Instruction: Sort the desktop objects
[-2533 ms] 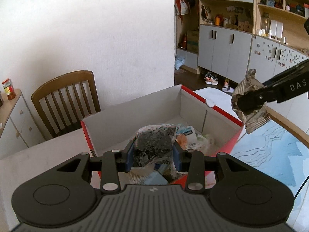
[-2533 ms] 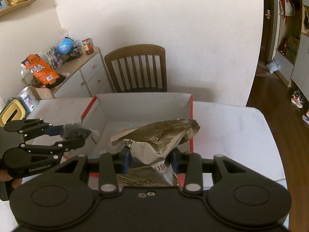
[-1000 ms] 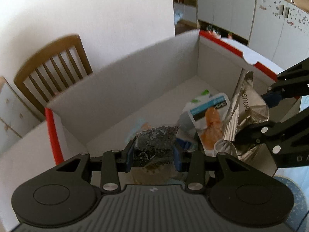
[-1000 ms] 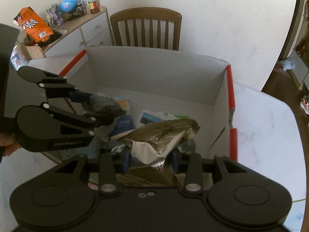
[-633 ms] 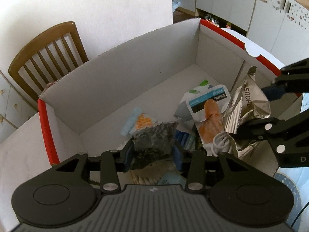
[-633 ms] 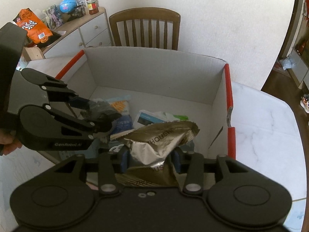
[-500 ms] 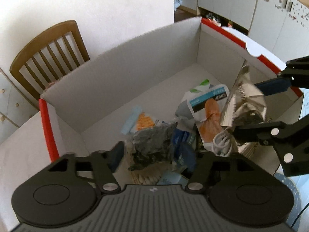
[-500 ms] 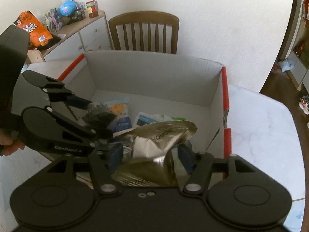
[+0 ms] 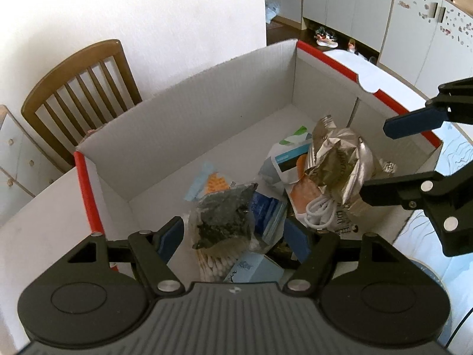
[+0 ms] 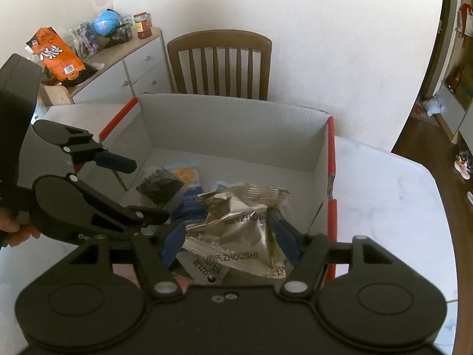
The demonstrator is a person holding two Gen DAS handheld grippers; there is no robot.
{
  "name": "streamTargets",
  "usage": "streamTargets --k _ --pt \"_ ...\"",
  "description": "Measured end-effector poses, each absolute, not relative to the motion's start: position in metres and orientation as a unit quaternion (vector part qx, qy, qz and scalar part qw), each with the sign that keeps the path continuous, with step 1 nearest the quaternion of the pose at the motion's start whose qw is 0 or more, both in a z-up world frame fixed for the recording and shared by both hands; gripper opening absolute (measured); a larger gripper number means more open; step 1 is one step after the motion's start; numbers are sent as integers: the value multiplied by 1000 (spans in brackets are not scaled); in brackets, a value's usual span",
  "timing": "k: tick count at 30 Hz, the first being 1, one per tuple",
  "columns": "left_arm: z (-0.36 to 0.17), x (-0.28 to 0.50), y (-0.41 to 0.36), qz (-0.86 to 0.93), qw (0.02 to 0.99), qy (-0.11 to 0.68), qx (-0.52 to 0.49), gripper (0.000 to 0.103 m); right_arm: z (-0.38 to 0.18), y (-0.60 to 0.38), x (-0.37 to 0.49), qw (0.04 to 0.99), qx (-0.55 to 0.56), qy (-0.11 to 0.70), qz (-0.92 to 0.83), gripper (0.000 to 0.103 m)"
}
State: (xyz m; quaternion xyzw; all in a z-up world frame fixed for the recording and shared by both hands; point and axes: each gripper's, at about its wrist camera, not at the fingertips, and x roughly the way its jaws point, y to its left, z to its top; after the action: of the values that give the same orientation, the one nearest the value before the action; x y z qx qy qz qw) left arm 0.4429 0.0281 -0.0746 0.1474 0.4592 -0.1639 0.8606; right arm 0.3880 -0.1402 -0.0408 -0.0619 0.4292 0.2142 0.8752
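A white cardboard box with red rims stands on the table and holds several packets. My left gripper is open over its near left part; a dark clear packet lies free between its fingers. My right gripper is open over the near right part; a crumpled silver foil bag lies free between its fingers. The right gripper also shows in the left wrist view, the left gripper in the right wrist view.
In the box lie an orange packet, a white cable, blue packets and cotton swabs. A wooden chair stands behind the box. A sideboard with snacks is at the back left. White tabletop lies right of the box.
Both grippers have opened. The dark packet and the silver foil bag have dropped out of the fingers onto the pile in the box.
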Motion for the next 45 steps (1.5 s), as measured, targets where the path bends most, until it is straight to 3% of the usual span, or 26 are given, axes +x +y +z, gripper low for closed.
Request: streamTargets --k 14,29,36,41,43,45 --pt "-41 412 21 -163 873 436 148 74 -20 -145 369 882 -66 411 219 67" --pt "-12 373 26 -143 893 412 109 74 -1 -151 342 884 -72 387 252 75" --pt "-3 354 29 -124 905 400 77 79 8 -158 326 886 -78 370 268 77" --pt "1 341 28 -111 911 391 61 85 12 -164 315 890 -76 356 274 87" --pt "2 336 28 -106 914 388 54 88 14 -166 310 893 -76 348 275 90" --pt "3 331 28 -102 917 383 51 99 15 -169 305 895 -74 340 277 93"
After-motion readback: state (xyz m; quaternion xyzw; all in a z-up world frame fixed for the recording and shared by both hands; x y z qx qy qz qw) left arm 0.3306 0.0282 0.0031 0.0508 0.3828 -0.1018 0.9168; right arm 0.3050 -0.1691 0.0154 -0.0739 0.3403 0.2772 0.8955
